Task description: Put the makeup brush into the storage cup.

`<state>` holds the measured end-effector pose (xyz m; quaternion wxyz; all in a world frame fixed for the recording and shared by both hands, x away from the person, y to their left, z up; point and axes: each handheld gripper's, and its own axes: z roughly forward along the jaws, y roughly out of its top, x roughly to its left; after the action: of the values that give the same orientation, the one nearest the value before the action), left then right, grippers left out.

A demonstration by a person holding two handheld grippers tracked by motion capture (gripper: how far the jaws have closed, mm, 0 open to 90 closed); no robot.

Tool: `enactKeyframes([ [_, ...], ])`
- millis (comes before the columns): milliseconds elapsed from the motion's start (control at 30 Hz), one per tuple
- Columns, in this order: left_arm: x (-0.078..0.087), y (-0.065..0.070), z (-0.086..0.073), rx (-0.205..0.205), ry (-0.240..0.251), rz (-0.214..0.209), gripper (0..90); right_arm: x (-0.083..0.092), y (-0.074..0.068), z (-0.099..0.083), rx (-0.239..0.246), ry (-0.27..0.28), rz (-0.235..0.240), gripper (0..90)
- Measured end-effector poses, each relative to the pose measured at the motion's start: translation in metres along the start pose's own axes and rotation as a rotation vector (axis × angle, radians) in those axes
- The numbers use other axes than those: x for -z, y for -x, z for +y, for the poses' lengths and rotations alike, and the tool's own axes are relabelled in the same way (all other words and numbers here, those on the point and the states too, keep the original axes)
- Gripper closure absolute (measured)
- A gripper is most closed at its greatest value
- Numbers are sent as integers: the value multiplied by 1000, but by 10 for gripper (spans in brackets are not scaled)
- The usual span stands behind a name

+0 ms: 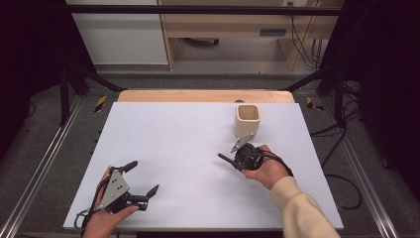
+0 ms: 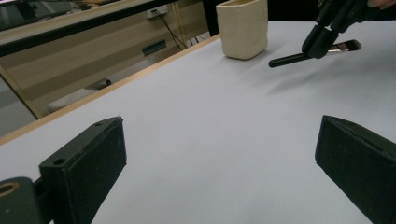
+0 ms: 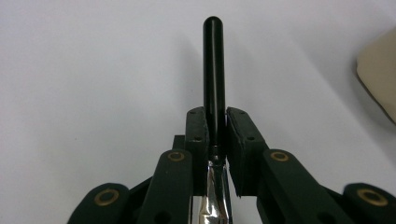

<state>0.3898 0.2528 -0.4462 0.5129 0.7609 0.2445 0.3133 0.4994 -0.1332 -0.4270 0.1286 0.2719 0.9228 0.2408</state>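
A make-up brush with a black handle and a silver ferrule is clamped in my right gripper, shut on it and held just above the white table top. The handle sticks out toward the left; the bristle end points at a cream square cup. The cup stands upright just behind the gripper, apart from it. My left gripper is at the table's near left corner, open, with nothing between its pads. From the left gripper view the cup and the held brush lie far ahead.
The white top sits on a wooden table whose far edge shows behind it. Metal rails run along both sides, with cables on the floor at the right. A corner of the cup shows at the right of the right gripper view.
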Motion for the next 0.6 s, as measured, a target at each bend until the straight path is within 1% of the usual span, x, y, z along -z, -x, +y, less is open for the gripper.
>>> enactKeyframes([
  [33,-4,5,1,-12,-3,-13,15,1,-1,0,11,-6,5,792],
  [67,-4,5,1,-12,-3,-13,16,3,-2,1,16,-9,5,792],
  [100,-7,8,2,-30,-3,-26,16,4,-2,2,32,-12,5,792],
  [133,-9,10,3,-38,-5,-28,17,5,-3,3,42,-13,3,792],
  [167,-10,13,4,-45,-8,-36,19,5,-3,4,41,-10,7,792],
  [200,-10,13,4,-45,-8,-36,21,6,-3,5,58,-10,10,792],
  [233,-12,18,6,-57,-9,-43,21,6,-3,6,59,-7,13,792],
  [333,-15,24,8,-77,-18,-56,22,5,-4,7,65,-19,17,792],
  [367,-16,25,8,-79,-20,-58,23,5,-5,8,66,-19,14,792],
  [400,-17,27,8,-75,-26,-69,23,4,-5,8,75,-20,19,792],
  [433,-18,28,9,-84,-29,-72,25,4,-5,8,83,-23,22,792],
  [467,-18,28,9,-84,-29,-72,27,4,-6,9,79,-27,23,792],
  [500,-20,29,9,-94,-35,-71,27,4,-6,9,79,-27,23,792],
  [533,-23,31,9,-114,-43,-76,32,4,-7,9,85,-26,28,792],
  [567,-23,31,9,-114,-43,-76,31,4,-7,9,85,-26,28,792],
  [600,-27,34,10,-150,-58,-78,32,4,-7,11,94,-32,31,792],
])
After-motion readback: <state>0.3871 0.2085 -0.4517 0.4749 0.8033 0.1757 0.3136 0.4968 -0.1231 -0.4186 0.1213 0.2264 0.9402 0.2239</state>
